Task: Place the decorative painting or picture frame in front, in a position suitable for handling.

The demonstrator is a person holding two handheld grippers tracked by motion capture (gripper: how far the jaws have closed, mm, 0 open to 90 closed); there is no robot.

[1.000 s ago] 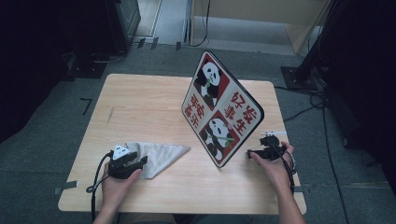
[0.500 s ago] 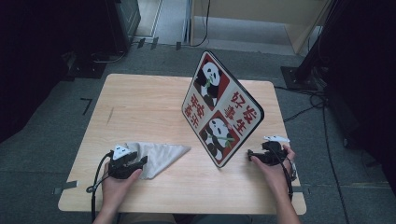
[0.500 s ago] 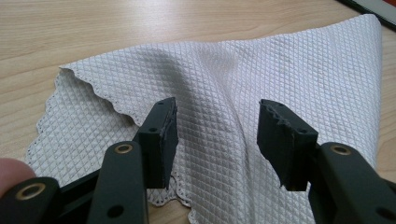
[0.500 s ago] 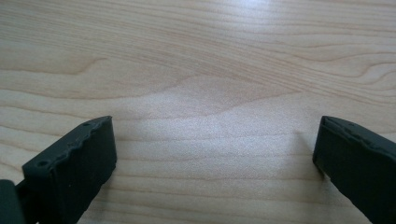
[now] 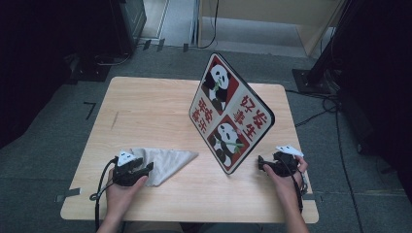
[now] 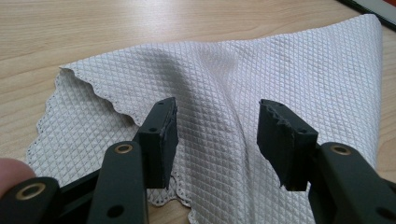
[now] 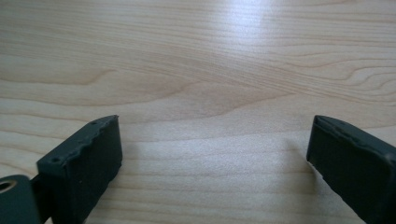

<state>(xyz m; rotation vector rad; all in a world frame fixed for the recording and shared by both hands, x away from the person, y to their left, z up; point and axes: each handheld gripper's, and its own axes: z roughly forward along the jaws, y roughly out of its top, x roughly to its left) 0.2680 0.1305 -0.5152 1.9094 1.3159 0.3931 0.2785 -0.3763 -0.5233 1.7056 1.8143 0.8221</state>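
Pale grey diamond-quilted cloth with scalloped edge (image 6: 219, 88), rumpled on light wooden table (image 5: 155, 107), left gripper (image 6: 217, 135) jaws apart above it, right gripper (image 7: 212, 154) spread wide over bare wood.

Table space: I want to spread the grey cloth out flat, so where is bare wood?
The far-left table behind the cloth is bare up to the panda board. Near edge between the left gripper and right gripper is free. Beside the board's base it's tight.

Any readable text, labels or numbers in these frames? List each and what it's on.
"好柴" then "事生": red characters on the right white square of the panda board; strokes soft, reading unsure.
Red characters on its left white square: too blurred to read.
No text on the grey cloth, the table or either gripper.
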